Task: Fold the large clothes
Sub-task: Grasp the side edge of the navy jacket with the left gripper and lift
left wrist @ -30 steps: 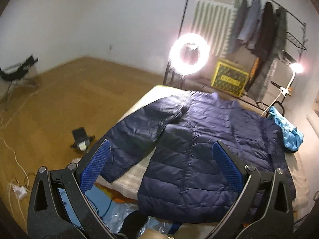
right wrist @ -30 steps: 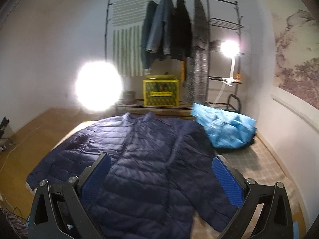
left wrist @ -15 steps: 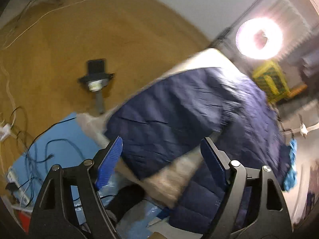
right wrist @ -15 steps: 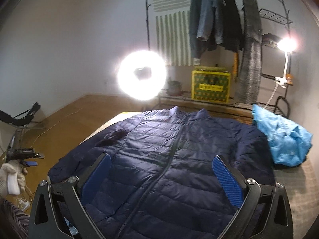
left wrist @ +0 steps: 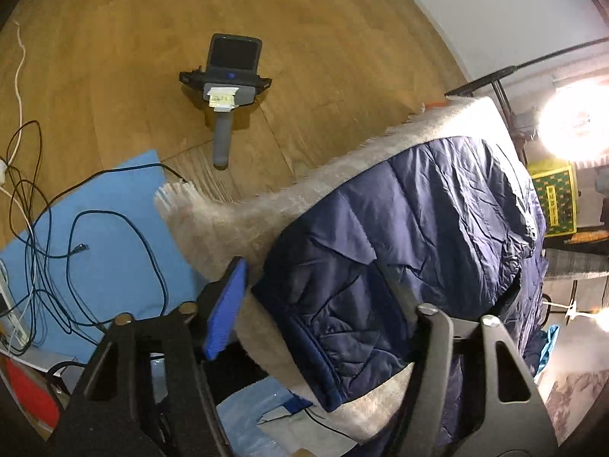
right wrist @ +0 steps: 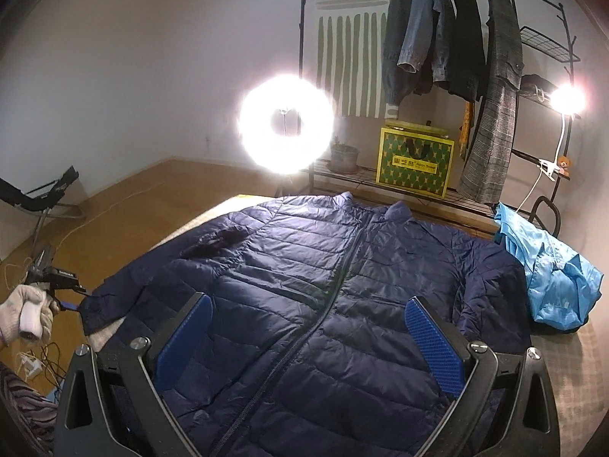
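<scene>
Jacket: your navy puffer jacket [right wrist: 304, 285] lies flat, front up and zipped, on the beige blanket [left wrist: 243, 224] that covers the bed; collar toward the clothes rack [right wrist: 437, 38], hem toward you.
Sleeves: both are spread outward. The sleeve [left wrist: 380, 266] on your left reaches the blanket's edge, and its cuff [left wrist: 323, 373] sits between your left fingers.
Left gripper: your left gripper [left wrist: 319, 304] is spread wide around that cuff; one blue pad [left wrist: 224, 308] shows beside the fabric, the other finger is hidden behind the sleeve. It has not pinched anything, as far as I can judge.
Right gripper: your right gripper [right wrist: 308, 342] is spread too, above the jacket's lower front, holding nothing.
Progress: no fold shows anywhere, so you are at the start. Both sleeves have yet to come in over the body, and the body has yet to be doubled.
Surroundings: a light blue garment [right wrist: 548, 274] is heaped just past the other sleeve; a ring light [right wrist: 285, 125] glares behind; a spare handheld gripper [left wrist: 224, 87] and cables [left wrist: 38, 228] lie on the floor.
</scene>
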`<act>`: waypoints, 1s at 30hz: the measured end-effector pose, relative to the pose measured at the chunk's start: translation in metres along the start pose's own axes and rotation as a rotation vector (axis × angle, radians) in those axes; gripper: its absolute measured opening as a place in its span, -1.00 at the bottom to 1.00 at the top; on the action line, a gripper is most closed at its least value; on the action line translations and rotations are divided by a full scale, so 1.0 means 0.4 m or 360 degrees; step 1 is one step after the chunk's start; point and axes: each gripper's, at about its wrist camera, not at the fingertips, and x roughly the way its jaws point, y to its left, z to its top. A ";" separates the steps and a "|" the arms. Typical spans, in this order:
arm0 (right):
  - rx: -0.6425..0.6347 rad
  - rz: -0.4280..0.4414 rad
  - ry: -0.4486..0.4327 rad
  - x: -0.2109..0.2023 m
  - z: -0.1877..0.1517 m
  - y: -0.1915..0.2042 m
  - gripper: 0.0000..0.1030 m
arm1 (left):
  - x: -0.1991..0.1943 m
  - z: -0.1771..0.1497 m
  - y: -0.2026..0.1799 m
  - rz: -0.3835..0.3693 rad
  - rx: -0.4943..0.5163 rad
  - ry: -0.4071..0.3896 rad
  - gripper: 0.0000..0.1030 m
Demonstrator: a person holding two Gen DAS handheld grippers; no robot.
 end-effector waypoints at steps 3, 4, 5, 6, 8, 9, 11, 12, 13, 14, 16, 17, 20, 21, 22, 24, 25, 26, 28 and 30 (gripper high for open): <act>0.0017 -0.0013 0.0021 0.006 -0.002 -0.013 0.99 | 0.008 0.001 -0.027 0.0055 0.0081 -0.0018 -0.01; 0.0024 -0.0013 0.0024 0.006 -0.001 -0.016 0.99 | 0.009 0.000 -0.035 0.0064 0.0107 -0.0019 -0.10; 0.0035 -0.0017 0.0029 0.007 -0.001 -0.021 0.99 | 0.011 -0.001 -0.042 0.0072 0.0124 -0.0020 -0.26; 0.0041 -0.0021 0.0033 0.008 0.000 -0.025 0.99 | 0.014 -0.002 -0.046 0.0075 0.0133 -0.0023 -0.39; 0.0049 -0.0035 0.0041 0.009 0.001 -0.032 0.99 | 0.008 -0.005 -0.050 0.0089 0.0152 -0.0039 -0.61; 0.0053 -0.0037 0.0042 0.009 0.001 -0.036 0.99 | 0.006 -0.006 -0.055 0.0072 0.0158 -0.0045 -0.73; 0.0058 -0.0038 0.0046 0.010 0.002 -0.039 0.99 | -0.008 -0.008 -0.064 0.0024 0.0170 -0.0074 -0.80; 0.0058 -0.0039 0.0051 0.010 0.001 -0.041 0.99 | -0.020 -0.009 -0.076 -0.0004 0.0187 -0.0104 -0.82; 0.0057 -0.0040 0.0054 0.011 0.001 -0.040 0.98 | -0.031 -0.011 -0.088 -0.0027 0.0206 -0.0127 -0.83; 0.0056 -0.0038 0.0058 0.011 0.000 -0.042 0.97 | -0.050 -0.014 -0.107 -0.0064 0.0234 -0.0166 -0.84; 0.0059 -0.0031 0.0067 0.013 0.000 -0.041 0.94 | -0.084 -0.021 -0.144 -0.0131 0.0263 -0.0223 -0.85; 0.0061 -0.0029 0.0072 0.014 -0.001 -0.041 0.90 | -0.106 -0.028 -0.164 -0.0186 0.0269 -0.0254 -0.85; 0.0082 -0.0017 0.0105 0.023 -0.005 -0.049 0.77 | -0.172 -0.062 -0.245 -0.0334 0.0355 -0.0342 -0.85; 0.0098 -0.0012 0.0120 0.029 -0.007 -0.054 0.74 | -0.194 -0.078 -0.287 -0.0364 0.0423 -0.0372 -0.85; 0.0108 -0.0010 0.0129 0.031 -0.009 -0.057 0.68 | -0.211 -0.094 -0.325 -0.0397 0.0484 -0.0391 -0.85; 0.0142 -0.0002 0.0150 0.039 -0.010 -0.066 0.58 | -0.232 -0.128 -0.394 -0.0468 0.0590 -0.0405 -0.85; 0.0159 0.0002 0.0158 0.042 -0.010 -0.071 0.51 | -0.236 -0.147 -0.433 -0.0503 0.0642 -0.0400 -0.85; 0.0176 0.0005 0.0164 0.045 -0.009 -0.077 0.47 | -0.235 -0.167 -0.474 -0.0538 0.0701 -0.0381 -0.85; 0.0216 0.0007 0.0172 0.049 -0.008 -0.094 0.44 | -0.225 -0.208 -0.539 -0.0579 0.0801 -0.0343 -0.86; 0.0248 0.0005 0.0177 0.052 -0.006 -0.108 0.38 | -0.207 -0.252 -0.606 -0.0611 0.0894 -0.0297 -0.86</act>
